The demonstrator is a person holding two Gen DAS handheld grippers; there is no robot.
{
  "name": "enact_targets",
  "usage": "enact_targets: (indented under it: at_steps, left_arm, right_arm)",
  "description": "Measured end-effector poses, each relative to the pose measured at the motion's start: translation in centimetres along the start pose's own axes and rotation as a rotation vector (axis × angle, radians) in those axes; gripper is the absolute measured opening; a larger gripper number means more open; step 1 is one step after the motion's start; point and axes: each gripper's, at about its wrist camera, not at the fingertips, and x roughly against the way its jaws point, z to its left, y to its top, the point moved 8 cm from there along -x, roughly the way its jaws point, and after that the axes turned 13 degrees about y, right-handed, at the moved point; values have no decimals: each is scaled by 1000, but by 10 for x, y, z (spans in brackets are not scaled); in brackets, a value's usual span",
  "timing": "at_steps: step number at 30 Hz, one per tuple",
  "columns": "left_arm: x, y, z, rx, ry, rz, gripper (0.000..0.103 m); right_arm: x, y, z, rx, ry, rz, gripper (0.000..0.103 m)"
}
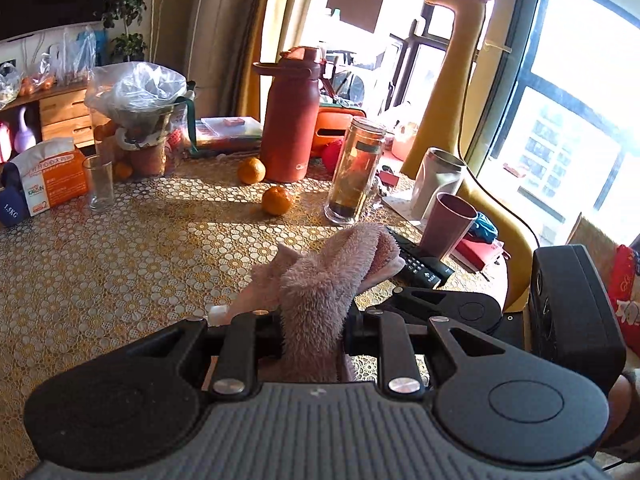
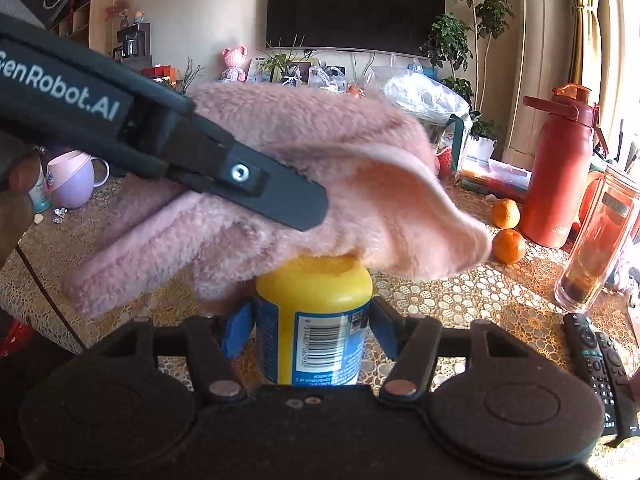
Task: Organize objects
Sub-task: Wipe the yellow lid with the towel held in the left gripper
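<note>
My left gripper (image 1: 312, 324) is shut on a fluffy pink cloth (image 1: 320, 280), which bunches up between its fingers above the lace-covered table (image 1: 120, 264). In the right wrist view the same pink cloth (image 2: 360, 168) drapes over the top of a yellow bottle (image 2: 314, 320) with a blue label. My right gripper (image 2: 314, 332) is shut on that bottle with its blue fingers (image 2: 238, 332) on either side. The left gripper's black finger (image 2: 256, 184) crosses the view on top of the cloth.
On the table stand a red flask (image 1: 290, 120), a glass tumbler (image 1: 354, 168), two mandarins (image 1: 276, 200), a drinking glass (image 1: 99, 182), a pink cup (image 1: 450, 224), remote controls (image 2: 600, 364) and a bag-covered fruit jar (image 1: 140, 120). A yellow giraffe figure (image 1: 460, 100) stands by the window.
</note>
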Motion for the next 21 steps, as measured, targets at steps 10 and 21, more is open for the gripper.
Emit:
enact_targets:
  at_steps: [10, 21]
  left_arm:
    - [-29, 0, 22, 41, 92, 19, 22]
    - [-72, -30, 67, 226, 111, 159, 22]
  right_arm:
    - [0, -2, -1, 18, 6, -18, 61]
    - [9, -8, -9, -25, 24, -56, 61]
